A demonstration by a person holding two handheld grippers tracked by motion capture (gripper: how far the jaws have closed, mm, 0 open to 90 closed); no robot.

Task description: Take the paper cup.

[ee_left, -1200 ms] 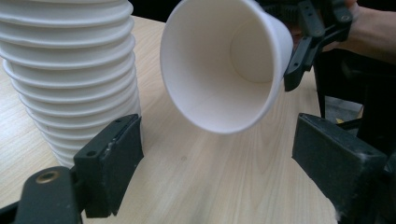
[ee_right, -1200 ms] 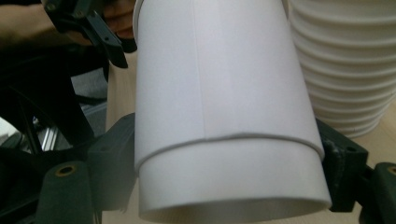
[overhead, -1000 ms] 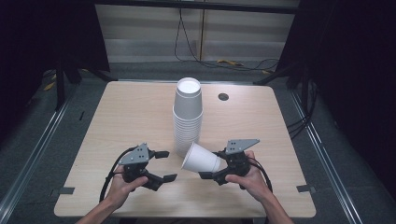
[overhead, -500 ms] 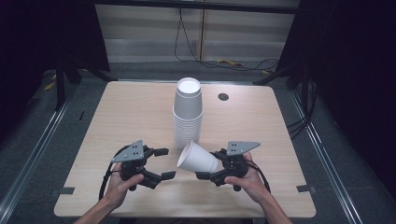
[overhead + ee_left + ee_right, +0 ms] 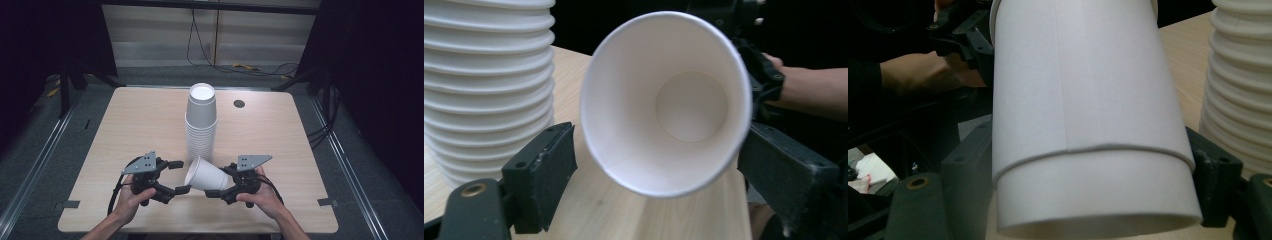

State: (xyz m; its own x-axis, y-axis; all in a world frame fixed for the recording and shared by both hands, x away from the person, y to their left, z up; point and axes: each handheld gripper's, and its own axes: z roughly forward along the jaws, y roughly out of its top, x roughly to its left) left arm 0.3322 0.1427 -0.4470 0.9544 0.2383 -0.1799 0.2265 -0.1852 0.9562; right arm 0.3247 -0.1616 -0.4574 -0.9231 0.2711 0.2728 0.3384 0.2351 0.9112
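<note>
While my right gripper (image 5: 218,186) holds the white paper cup (image 5: 205,175) on its side, low over the near part of the worktop (image 5: 125,125), its jaws squeeze the cup near its bottom end. In the right gripper view the two black jaws press on both sides of the cup (image 5: 1083,120).

The cup's open mouth points to my left gripper (image 5: 176,177). That gripper's jaws are apart, with nothing in them. One jaw is just beside the cup's rim at the front, and the other is a bit farther back. In the left gripper view I look right into the cup (image 5: 666,102), and my two jaws stand on either side of its rim. I cannot tell if the jaw on the right of that view touches the rim.

The tall stack of cups (image 5: 201,122) stands in the middle of the worktop, just behind the held cup. A small dark round hole (image 5: 239,104) sits in the worktop, well behind the stack and to the right.

Compared with a second ago, the cup has come a little closer to my left gripper, and its mouth is now nearer to those jaws. The stack has stayed where it was. Both hands are in much the same spots as before.
</note>
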